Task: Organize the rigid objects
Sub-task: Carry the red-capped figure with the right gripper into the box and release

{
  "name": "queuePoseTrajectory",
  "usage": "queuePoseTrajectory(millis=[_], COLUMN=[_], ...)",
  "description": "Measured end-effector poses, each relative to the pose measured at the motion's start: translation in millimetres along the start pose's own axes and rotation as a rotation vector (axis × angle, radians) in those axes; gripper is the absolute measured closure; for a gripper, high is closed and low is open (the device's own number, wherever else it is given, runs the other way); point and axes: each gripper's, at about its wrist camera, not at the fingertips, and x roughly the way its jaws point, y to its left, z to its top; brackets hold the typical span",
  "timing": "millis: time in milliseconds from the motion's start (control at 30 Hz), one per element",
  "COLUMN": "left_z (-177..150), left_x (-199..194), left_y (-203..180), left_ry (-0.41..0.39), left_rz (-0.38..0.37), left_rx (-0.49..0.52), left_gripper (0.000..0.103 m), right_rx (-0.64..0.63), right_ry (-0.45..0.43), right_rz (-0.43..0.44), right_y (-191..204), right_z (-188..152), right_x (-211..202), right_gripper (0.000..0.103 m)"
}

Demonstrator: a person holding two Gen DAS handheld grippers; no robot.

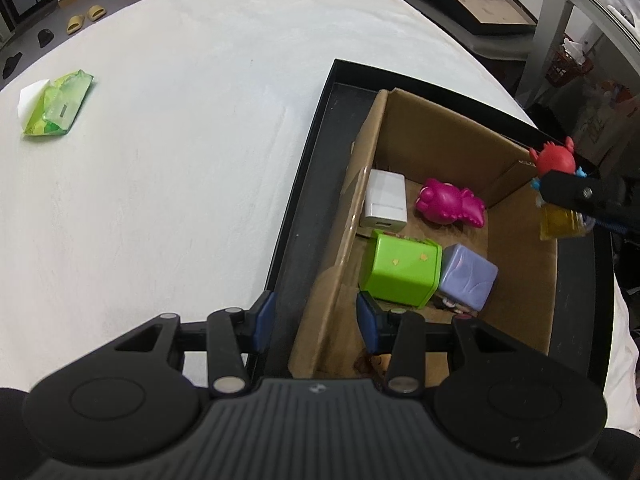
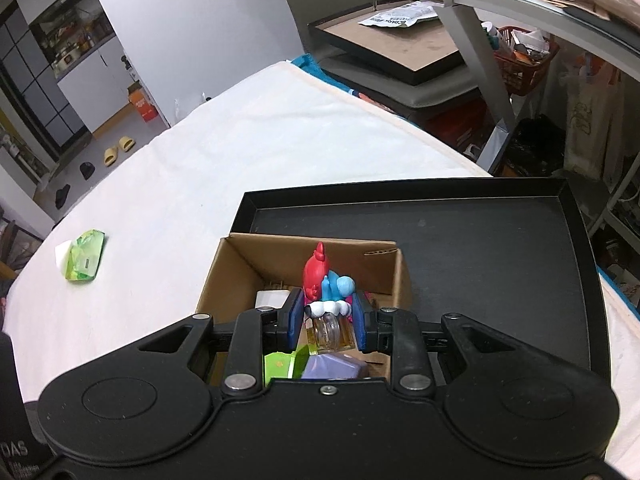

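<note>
A cardboard box (image 1: 516, 280) stands in a black tray (image 1: 316, 168) on the white table. Inside lie a white charger (image 1: 386, 200), a magenta toy (image 1: 448, 202), a green cube (image 1: 400, 272) and a lilac cube (image 1: 468, 276). My left gripper (image 1: 316, 320) is open and straddles the box's near left wall. My right gripper (image 2: 327, 316) is shut on a bottle (image 2: 330, 334) of yellow liquid topped by a red and blue figure (image 2: 320, 280), held over the box (image 2: 236, 264). In the left wrist view that bottle (image 1: 558, 222) hangs at the box's right wall.
A green wipes pack (image 1: 56, 106) lies on the far left of the table (image 1: 180, 140). Beyond the table stand a stack of black trays (image 2: 392, 52), a metal shelf leg (image 2: 480, 68) and an orange basket (image 2: 524, 64).
</note>
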Motion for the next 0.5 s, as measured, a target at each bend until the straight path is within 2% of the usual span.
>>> queuePoseTrajectory(millis=[167,233,333,400,433,500], left_z=[-3.4,-3.8,-4.2,-4.3,-4.1,-3.6], left_x=[0.1,0.2,0.3,0.5,0.4,0.3], left_y=[6.8,8.3,8.7,9.4,9.8,10.2], left_ry=[-0.010,-0.008,-0.003,0.001,0.001,0.005], left_rz=[-0.017,-0.032,-0.055,-0.066,-0.070,-0.075], left_rx=[-0.016,-0.016,-0.011,-0.014,-0.016,-0.016], left_gripper=[0.067,0.079,0.089,0.091,0.091,0.091], right_rx=[-0.017,-0.028,-0.037,-0.043,-0.045,-0.038], right_ry=[0.023,0.027,0.040,0.049,0.058,0.071], right_rz=[0.009,0.012,0.016,0.021,0.026,0.025], right_y=[11.7,17.0,24.2,28.1,29.6,30.5], right_z=[1.4,1.8,2.4,2.7,2.9,3.7], right_x=[7.0,9.7,13.8,17.1,19.3,23.1], right_gripper=[0.077,0.077,0.077,0.077,0.075,0.065])
